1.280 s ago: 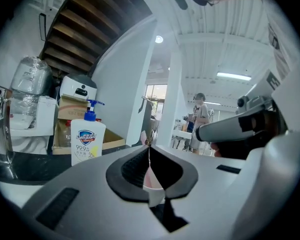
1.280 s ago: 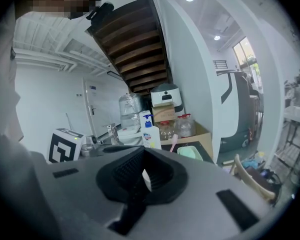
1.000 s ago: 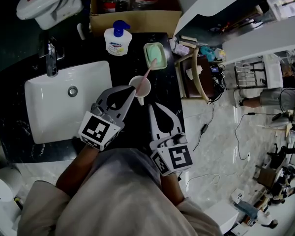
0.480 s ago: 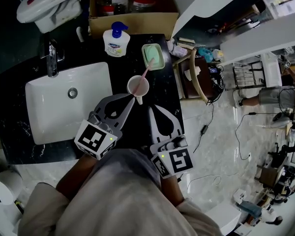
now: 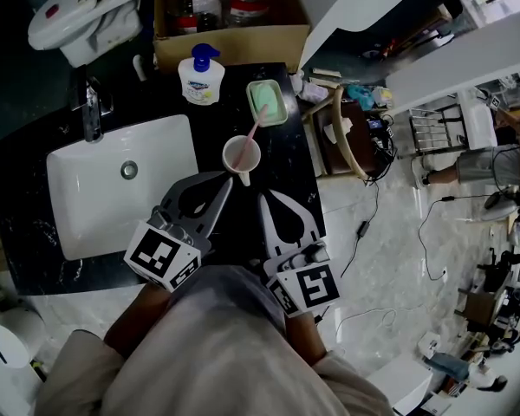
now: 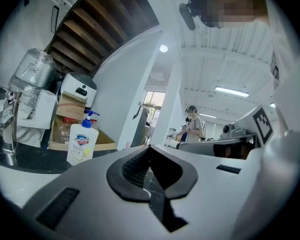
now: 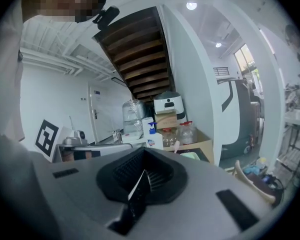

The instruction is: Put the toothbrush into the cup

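Observation:
A pale pink cup (image 5: 241, 156) stands on the black counter (image 5: 277, 159), right of the sink. A pink toothbrush (image 5: 256, 130) stands in it and leans up and right toward the green soap dish (image 5: 268, 101). My left gripper (image 5: 229, 181) is shut and holds nothing, its tips just short of the cup's near side. My right gripper (image 5: 262, 199) is shut too, a little nearer to me and right of the cup. In the gripper views, both the left gripper (image 6: 149, 148) and the right gripper (image 7: 144, 152) show their jaws together. The toothbrush tip (image 7: 177, 145) shows above the right gripper.
A white sink (image 5: 87, 206) with a faucet (image 5: 90, 111) lies at the left. A soap pump bottle (image 5: 199, 76) stands behind the cup, a cardboard box (image 5: 225, 35) with bottles behind that. The counter's right edge drops to a floor with cables.
My left gripper has drawn back from the cup toward me, leaving the toothbrush standing in it. The right gripper has barely moved.

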Demonstrator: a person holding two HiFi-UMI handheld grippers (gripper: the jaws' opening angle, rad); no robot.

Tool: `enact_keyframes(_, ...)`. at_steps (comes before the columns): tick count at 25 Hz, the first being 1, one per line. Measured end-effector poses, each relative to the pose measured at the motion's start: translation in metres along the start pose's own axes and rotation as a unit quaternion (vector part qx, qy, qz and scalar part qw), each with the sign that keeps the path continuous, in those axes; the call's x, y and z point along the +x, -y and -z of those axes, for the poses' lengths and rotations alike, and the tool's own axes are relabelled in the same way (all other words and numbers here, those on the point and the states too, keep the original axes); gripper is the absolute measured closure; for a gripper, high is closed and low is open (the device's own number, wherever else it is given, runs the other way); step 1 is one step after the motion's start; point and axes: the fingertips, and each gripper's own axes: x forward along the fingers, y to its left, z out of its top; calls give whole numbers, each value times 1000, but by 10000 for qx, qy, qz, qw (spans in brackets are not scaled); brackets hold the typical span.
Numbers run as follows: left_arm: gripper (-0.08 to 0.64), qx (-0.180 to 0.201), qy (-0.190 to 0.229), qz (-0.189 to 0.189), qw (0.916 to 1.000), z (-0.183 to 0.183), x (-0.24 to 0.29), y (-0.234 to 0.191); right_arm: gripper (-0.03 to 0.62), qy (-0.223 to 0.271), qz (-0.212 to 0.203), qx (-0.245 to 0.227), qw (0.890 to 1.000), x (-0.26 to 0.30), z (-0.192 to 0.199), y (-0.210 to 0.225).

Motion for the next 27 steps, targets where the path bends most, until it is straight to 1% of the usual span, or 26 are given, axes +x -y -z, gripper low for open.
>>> enact_keyframes(9, 551, 94, -6, -18, 10000, -1, -1, 0, 586, -32, -28, -5, 10000, 2, 1, 0)
enact_keyframes(16, 551, 136, -35, 9, 9999, 2, 2, -5, 586, -83, 42, 52, 9999, 4, 3, 3)
enact_keyframes(27, 551, 98, -95, 44, 9999, 4, 4, -9, 586, -110, 66, 110, 9999, 5, 4, 4)
